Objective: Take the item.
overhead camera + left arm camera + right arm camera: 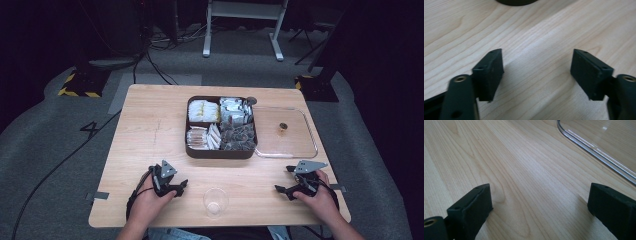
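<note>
A dark brown box [221, 151] with four compartments of packets sits mid-table. Its clear lid [285, 132] lies flat to the right, touching the box, with a small knob at its middle. A clear plastic cup [215, 202] stands near the front edge. My left gripper [182, 187] rests on the wood left of the cup, open, nothing between its pads [489, 72]. My right gripper [283, 180] rests at the front right, open and empty, and the lid's rim [594, 151] curves just beyond its jaws.
The light wooden table [150, 130] has bare wood on its left half. Its front edge runs just below the cup and both hands. The dark box's rim [515, 2] shows at the top of the left gripper view. Grey floor, cables and stand legs lie beyond.
</note>
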Demonstrator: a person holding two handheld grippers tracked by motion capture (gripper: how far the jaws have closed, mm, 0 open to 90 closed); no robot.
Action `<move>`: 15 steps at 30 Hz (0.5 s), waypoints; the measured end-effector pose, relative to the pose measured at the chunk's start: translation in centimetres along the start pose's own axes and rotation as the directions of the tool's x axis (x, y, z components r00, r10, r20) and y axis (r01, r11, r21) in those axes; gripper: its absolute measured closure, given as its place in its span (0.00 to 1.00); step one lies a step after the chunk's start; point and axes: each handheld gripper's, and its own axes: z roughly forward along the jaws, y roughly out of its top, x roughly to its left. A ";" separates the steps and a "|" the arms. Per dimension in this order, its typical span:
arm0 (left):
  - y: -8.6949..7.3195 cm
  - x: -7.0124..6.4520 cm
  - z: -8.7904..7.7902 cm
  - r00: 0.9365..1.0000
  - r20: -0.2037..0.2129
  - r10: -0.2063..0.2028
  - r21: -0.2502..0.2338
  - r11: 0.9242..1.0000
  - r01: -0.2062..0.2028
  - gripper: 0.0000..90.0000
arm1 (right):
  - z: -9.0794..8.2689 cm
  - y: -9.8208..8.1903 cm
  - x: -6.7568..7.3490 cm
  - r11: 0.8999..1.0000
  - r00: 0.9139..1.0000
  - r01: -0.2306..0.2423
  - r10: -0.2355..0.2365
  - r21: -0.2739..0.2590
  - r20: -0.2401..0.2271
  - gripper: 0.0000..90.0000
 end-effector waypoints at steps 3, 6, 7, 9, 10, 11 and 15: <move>0.8 -0.2 -0.6 0.998 -0.030 -0.061 -0.048 0.997 0.060 0.40 | 0.0 0.0 0.0 1.000 1.000 -0.001 0.001 0.000 0.000 0.06; 2.0 -0.6 -1.3 0.993 -0.056 -0.103 -0.091 0.991 0.098 0.41 | 0.0 -0.1 0.1 1.000 1.000 -0.001 0.001 -0.003 0.001 0.07; 2.5 -0.6 -1.5 0.992 -0.059 -0.110 -0.102 0.989 0.104 0.41 | -0.1 -0.1 0.1 1.000 1.000 -0.001 0.001 -0.003 0.004 0.07; 3.3 -0.9 -1.7 0.991 -0.064 -0.115 -0.115 0.988 0.107 0.37 | 0.0 0.0 0.1 1.000 1.000 -0.005 0.006 -0.003 0.006 0.07; 3.7 -1.0 -1.8 0.991 -0.065 -0.118 -0.115 0.987 0.110 0.36 | 0.0 0.0 0.1 1.000 1.000 -0.005 0.006 -0.003 0.006 0.07; 4.1 -1.0 -1.9 0.991 -0.067 -0.119 -0.108 0.988 0.111 0.36 | 0.0 0.0 0.1 1.000 1.000 -0.006 0.006 -0.003 0.007 0.07; 5.7 -1.1 -1.9 0.990 -0.063 -0.129 -0.104 0.987 0.122 0.36 | 0.0 0.0 0.1 1.000 1.000 -0.007 0.007 -0.003 0.007 0.07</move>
